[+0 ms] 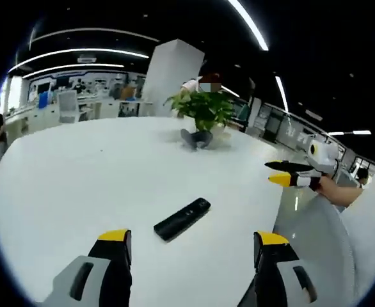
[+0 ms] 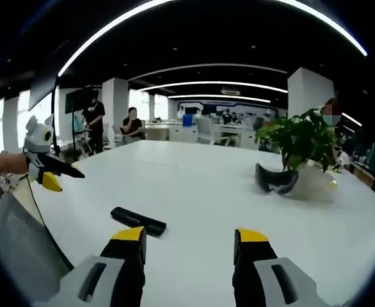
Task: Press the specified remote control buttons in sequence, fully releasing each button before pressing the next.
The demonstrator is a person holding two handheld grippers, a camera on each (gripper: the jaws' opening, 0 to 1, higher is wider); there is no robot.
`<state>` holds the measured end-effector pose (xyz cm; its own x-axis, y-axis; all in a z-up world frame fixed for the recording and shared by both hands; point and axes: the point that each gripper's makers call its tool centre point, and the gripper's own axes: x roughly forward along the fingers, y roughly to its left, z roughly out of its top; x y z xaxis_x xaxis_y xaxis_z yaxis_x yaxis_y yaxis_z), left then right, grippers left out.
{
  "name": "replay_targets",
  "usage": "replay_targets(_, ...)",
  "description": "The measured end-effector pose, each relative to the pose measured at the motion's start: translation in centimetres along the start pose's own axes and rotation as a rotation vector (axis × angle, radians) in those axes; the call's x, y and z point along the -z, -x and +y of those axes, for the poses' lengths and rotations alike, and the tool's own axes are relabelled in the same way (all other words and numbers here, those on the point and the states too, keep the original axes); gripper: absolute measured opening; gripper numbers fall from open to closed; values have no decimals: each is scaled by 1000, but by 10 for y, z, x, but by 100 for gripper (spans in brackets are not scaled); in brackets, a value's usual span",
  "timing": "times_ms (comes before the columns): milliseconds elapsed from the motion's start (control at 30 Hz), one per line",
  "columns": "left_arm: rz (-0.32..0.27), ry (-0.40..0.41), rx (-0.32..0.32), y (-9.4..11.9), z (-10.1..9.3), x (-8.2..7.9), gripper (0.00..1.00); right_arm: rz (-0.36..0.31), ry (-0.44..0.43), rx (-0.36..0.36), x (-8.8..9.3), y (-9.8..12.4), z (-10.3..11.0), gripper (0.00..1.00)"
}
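Observation:
A black remote control [image 1: 182, 219] lies flat on the white table [image 1: 79, 173], just ahead of my left gripper [image 1: 192, 246], whose yellow-tipped jaws stand wide apart with nothing between them. In the right gripper view the remote [image 2: 138, 221] sits a little left of and beyond my right gripper [image 2: 190, 240], which is open and empty too. Each gripper hovers above the table, apart from the remote. The right gripper [image 1: 294, 174] comes into the left gripper view from the right, held by a hand. The left gripper [image 2: 47, 169] appears at the left of the right gripper view.
A potted green plant [image 1: 203, 109] stands farther along the table, with a dark curved object [image 1: 196, 139] in front of it. A mesh chair back [image 2: 18, 249] sits at the table's edge. Two people [image 2: 95, 118] are by desks in the background.

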<state>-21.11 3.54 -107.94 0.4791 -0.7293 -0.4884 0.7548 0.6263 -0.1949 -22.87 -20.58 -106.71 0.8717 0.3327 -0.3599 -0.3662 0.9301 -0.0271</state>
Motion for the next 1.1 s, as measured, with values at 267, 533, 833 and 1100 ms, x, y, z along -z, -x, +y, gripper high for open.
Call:
replay_targets(267, 167, -211, 121, -39, 0, 19, 70, 13, -6, -28, 3, -1, 4, 45)
replay_targets(533, 254, -230, 204, -66, 5, 25, 65, 30, -1, -37, 7, -2, 5, 42)
replay_targets(833, 400, -385, 212, -86, 24, 43, 58, 65, 5, -33, 14, -3, 4, 39)
replay_targets(1100, 446, -446, 221, -102, 31, 45, 57, 93, 20, -29, 19, -3, 3, 35)
